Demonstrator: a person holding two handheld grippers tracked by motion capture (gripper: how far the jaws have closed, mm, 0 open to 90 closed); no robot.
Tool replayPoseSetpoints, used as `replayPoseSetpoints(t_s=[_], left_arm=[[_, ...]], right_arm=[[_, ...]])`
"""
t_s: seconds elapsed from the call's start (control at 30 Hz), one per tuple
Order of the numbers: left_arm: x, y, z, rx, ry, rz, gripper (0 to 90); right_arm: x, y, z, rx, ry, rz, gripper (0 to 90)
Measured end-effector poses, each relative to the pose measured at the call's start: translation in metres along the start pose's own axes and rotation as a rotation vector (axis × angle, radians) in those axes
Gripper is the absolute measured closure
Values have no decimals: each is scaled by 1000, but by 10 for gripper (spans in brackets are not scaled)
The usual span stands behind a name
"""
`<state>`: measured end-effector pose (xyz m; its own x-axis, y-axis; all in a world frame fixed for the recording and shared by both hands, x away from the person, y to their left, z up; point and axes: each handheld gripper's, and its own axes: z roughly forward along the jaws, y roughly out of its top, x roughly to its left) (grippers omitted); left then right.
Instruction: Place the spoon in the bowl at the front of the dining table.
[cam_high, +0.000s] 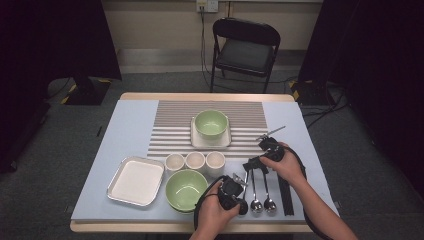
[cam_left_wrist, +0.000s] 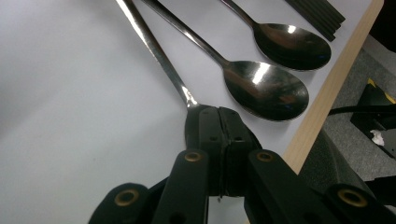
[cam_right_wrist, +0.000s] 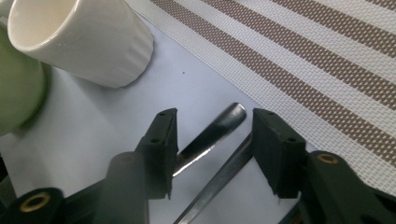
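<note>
Three metal spoons lie side by side near the table's front edge. My left gripper (cam_high: 243, 205) (cam_left_wrist: 219, 122) is shut on the bowl end of the leftmost spoon (cam_high: 245, 183) (cam_left_wrist: 154, 46), whose bowl is hidden under the jaws. Beside it lie the middle spoon (cam_high: 255, 194) (cam_left_wrist: 266, 88) and the right spoon (cam_high: 268, 196) (cam_left_wrist: 294, 44). My right gripper (cam_high: 252, 165) (cam_right_wrist: 215, 116) hovers over the far handle ends. Its jaws stand apart, with one spoon's handle tip (cam_right_wrist: 231, 119) and a second handle (cam_right_wrist: 224, 177) between them; the pads do not press.
Black chopsticks (cam_high: 285, 192) (cam_left_wrist: 317, 14) lie right of the spoons. Three white cups (cam_high: 195, 161) (cam_right_wrist: 84, 42) and a green bowl (cam_high: 186, 189) (cam_right_wrist: 18, 88) stand left of them. A white tray (cam_high: 136, 181), a striped mat (cam_high: 210, 125) (cam_right_wrist: 303, 51) and a second green bowl (cam_high: 210, 122) on a square white plate are farther off.
</note>
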<state>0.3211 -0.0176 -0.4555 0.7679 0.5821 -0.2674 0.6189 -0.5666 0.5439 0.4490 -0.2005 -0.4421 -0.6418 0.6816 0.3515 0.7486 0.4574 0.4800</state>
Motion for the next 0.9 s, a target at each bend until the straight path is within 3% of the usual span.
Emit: replayPoseSetpoints(t_s=[0.37, 0.8, 0.9], left_arm=[[-1, -1, -2, 3, 20, 1, 891], [-1, -1, -6, 31, 107, -2, 858], [0, -1, -7, 31, 106, -4, 857]], right_arm=[[-2, -4, -5, 10, 47, 34, 656], [-7, -9, -15, 6, 96, 96, 725], [-8, -9, -16, -2, 115, 118, 744]])
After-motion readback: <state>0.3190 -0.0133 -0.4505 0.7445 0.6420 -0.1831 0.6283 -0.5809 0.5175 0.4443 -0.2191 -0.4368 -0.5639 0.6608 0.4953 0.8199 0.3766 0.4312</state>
